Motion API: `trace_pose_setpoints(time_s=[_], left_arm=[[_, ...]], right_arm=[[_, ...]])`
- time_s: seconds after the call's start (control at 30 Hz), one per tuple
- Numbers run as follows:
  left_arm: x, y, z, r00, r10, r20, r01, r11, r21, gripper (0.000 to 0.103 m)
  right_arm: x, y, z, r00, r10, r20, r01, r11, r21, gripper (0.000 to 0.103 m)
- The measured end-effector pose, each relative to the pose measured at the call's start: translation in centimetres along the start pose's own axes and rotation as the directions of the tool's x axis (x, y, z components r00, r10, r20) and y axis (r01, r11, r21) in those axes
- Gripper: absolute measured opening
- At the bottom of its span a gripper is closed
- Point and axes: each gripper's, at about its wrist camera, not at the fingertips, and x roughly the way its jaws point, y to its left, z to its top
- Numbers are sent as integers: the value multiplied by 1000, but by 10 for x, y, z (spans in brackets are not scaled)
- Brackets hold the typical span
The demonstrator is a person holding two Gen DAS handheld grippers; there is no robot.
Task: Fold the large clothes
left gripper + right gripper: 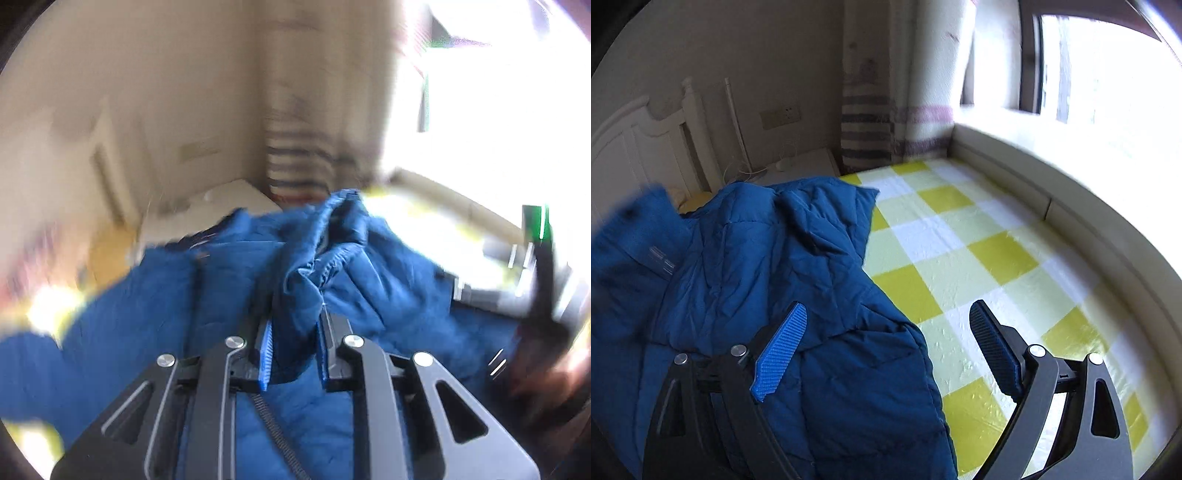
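The left gripper [295, 354] pinches a bunched fold of the blue jacket [229, 295] (the view is badly blurred). The right gripper [886, 350] stands wide, its left finger [781, 350] over the jacket, which lies on the checked bed sheet [960, 240].

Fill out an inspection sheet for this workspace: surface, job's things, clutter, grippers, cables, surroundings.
Surface: bed with a yellow-and-white checked sheet, smooth where bare.
Job's things: blue quilted jacket, crumpled on the sheet's left side.
Clutter: nothing seen on the sheet.
Grippers: left gripper shut on a fold of the jacket; right gripper open above the jacket's edge, nothing between its pads.
Cables: thin white cord near the nightstand.
Surroundings: white headboard, wall socket, striped curtain, bright window.
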Motion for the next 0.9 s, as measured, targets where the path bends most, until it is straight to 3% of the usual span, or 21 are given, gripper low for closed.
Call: trace_pose_setpoints(time_s=[0.07, 0.17, 0.23, 0.37, 0.4, 0.43, 0.5, 0.57, 0.6, 0.63, 0.67, 0.7, 0.73, 0.77, 0.8, 0.83, 0.9], left_arm=[[-19, 48, 5, 999, -42, 28, 46, 981, -191, 18], [-36, 127, -7, 998, -46, 49, 63, 897, -438, 18], [-34, 161, -21, 1000, -17, 11, 20, 853, -522, 20], [-12, 219, -76, 994, -57, -95, -25, 719, -694, 25], [-7, 226, -85, 993, -54, -108, -40, 697, -716, 33], [-1, 235, -95, 991, -58, -116, -47, 670, -741, 35], [-3, 240, -105, 995, -82, -61, 6, 642, -766, 37], [-6, 242, -104, 993, -120, -21, 60, 628, -776, 53], [-6, 241, -100, 989, -146, 14, 103, 621, -777, 68], [-8, 240, -98, 987, -156, 38, 128, 620, -774, 76], [-10, 237, -94, 988, -145, 43, 126, 630, -766, 76], [-9, 233, -88, 991, -129, 28, 106, 653, -750, 66], [-7, 228, -84, 995, -103, -1, 71, 688, -722, 24], [-4, 221, -80, 997, -32, -66, -20, 749, -662, 17], [-4, 216, -77, 996, 8, -90, -63, 780, -623, 15], [-5, 212, -76, 995, 39, -93, -87, 794, -602, 14], [-15, 208, -76, 988, 121, -91, -152, 792, -591, 14]], right_arm=[[-8, 20, -1, 998, -14, 53, 20, 994, -104, 87], [-15, 52, -5, 995, -14, 95, 39, 965, -261, 88], [-11, 66, -9, 996, -20, 83, 47, 941, -336, 89], [2, 72, -9, 999, -37, 33, 47, 927, -371, 89], [4, 71, -9, 999, -37, 21, 42, 930, -365, 89], [6, 70, -8, 999, -36, 15, 39, 932, -360, 89], [9, 68, -8, 999, -36, 2, 35, 936, -351, 89], [11, 67, -9, 999, -37, -11, 31, 937, -347, 91], [12, 66, -9, 999, -38, -15, 30, 938, -346, 94], [12, 66, -9, 999, -36, -18, 28, 938, -344, 94], [12, 65, -9, 999, -33, -19, 24, 939, -342, 94], [11, 64, -9, 999, -29, -20, 21, 941, -338, 94], [10, 62, -9, 1000, -22, -19, 15, 944, -330, 94], [8, 59, -8, 1000, -12, -17, 6, 949, -315, 94], [6, 53, -7, 1000, 5, -11, -8, 958, -285, 94], [4, 48, -6, 1000, 14, -7, -15, 966, -259, 94], [4, 36, -3, 999, 34, -13, -35, 979, -202, 94]])
